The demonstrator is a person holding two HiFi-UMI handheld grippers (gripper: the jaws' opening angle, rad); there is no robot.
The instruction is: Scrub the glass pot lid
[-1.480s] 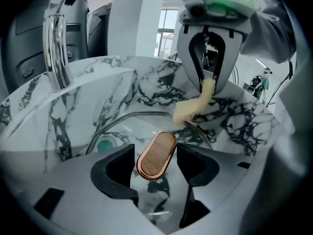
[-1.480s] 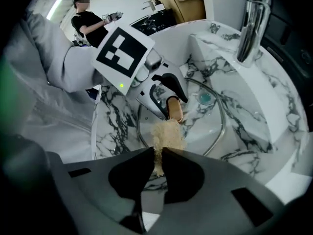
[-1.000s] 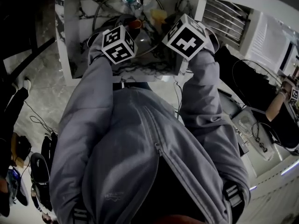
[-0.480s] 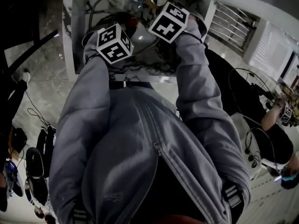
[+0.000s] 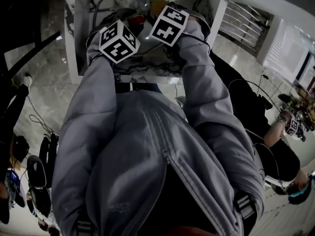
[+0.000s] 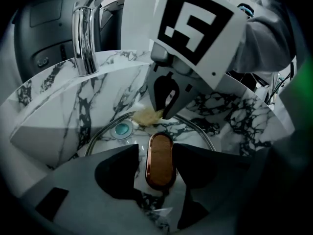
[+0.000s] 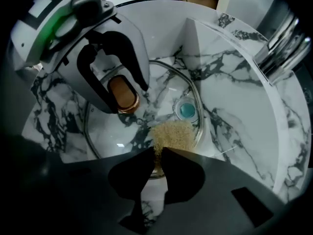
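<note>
The right tongs (image 7: 158,150) have sunk, pinching one sponge (image 7: 173,133) on one lid (image 7: 112,133); left tongs (image 6: 155,146) just opened astride its handle (image 6: 160,163).

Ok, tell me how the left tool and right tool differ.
The left tool has jaws apart, just been opening, astride the copper handle; the right tool is shut on the yellow sponge. The left tool slants toward the glass lid; the right tool points steeply down. Both are over that lid in the marble sink.
</note>
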